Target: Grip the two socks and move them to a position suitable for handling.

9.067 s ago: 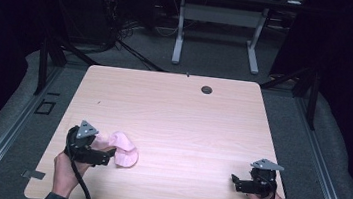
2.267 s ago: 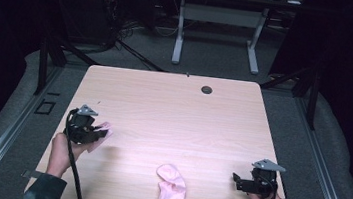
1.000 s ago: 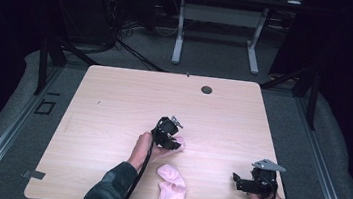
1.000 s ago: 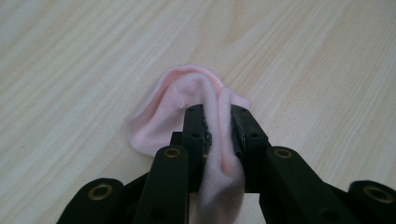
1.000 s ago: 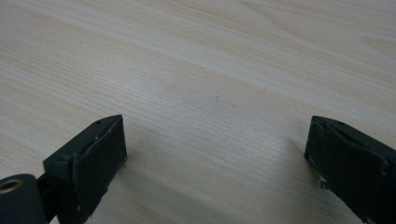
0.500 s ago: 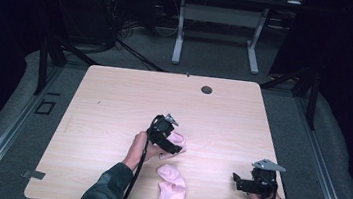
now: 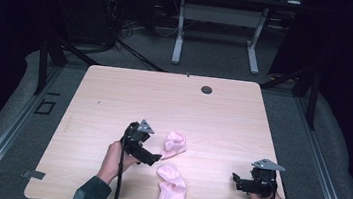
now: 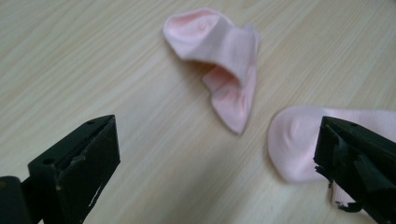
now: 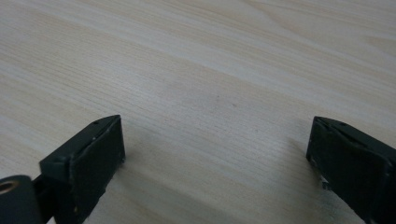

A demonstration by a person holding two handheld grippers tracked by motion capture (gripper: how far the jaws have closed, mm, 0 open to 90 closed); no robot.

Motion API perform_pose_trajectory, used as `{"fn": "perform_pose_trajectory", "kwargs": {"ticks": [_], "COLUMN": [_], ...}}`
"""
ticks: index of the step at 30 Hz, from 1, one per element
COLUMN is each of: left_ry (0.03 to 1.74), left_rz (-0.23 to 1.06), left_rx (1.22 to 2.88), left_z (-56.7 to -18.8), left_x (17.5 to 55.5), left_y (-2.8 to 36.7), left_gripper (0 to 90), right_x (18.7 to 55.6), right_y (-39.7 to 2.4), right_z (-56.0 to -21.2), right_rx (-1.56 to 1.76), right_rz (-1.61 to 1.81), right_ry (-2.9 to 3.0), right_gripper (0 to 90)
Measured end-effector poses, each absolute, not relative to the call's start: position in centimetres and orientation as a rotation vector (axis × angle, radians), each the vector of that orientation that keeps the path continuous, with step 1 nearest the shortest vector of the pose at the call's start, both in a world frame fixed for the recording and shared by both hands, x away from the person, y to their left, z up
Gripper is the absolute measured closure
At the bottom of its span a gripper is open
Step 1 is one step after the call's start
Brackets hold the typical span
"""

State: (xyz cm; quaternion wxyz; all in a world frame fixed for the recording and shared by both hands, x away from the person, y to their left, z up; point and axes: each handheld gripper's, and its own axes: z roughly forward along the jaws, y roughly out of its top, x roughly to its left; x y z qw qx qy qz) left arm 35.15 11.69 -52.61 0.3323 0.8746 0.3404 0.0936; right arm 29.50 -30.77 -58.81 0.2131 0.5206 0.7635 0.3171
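Both pink socks have crossed the table (image 7: 115,92) since the earliest frame, when they lay bunched at the left gripper near the left front corner; one was on its own at the front edge a little later, and the second has now been set down beside it. The left gripper (image 7: 153,158) sits just left of the far sock (image 7: 175,144), pulled back from where it was half a second ago. Its jaws have just been opening and now stand wide with nothing between them. In the left gripper view that sock (image 8: 223,70) lies crumpled and partly folded on the bare wood, clear of both pads, and the toe of the near sock (image 8: 299,142) shows just right of it, the two close but not touching. In the high view the near sock (image 7: 171,184) lies just in front of the far sock, by the front edge. Well right of the far sock, near the front right corner, the right gripper (image 7: 236,181) rests with its jaws spread over bare wood, holding nothing.

The step in hand looks like the release of the second sock. Pairing them probably comes next: that calls for a fresh pinch on one sock's edge and laying it flat over its mate.
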Motion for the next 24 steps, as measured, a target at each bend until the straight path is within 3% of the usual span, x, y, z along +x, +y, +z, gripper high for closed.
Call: {"fn": "perform_pose_trajectory", "kwargs": {"ticks": [14,24], "left_ry": [1.085,1.143], "left_rz": [0.379,0.355], "left_rx": [2.114,2.067], "left_z": [-54.7,-55.7], "left_x": [29.6,28.5], "left_y": [19.4,20.6], "left_gripper": [0.1,0.1], "right_x": [28.8,27.5], "right_y": [-29.6,-25.0], "right_z": [-57.0,-54.0], "right_rx": [1.471,1.328], "right_rz": [0.954,1.003], "right_ry": [2.143,2.268], "right_gripper": [0.0,0.0]}}
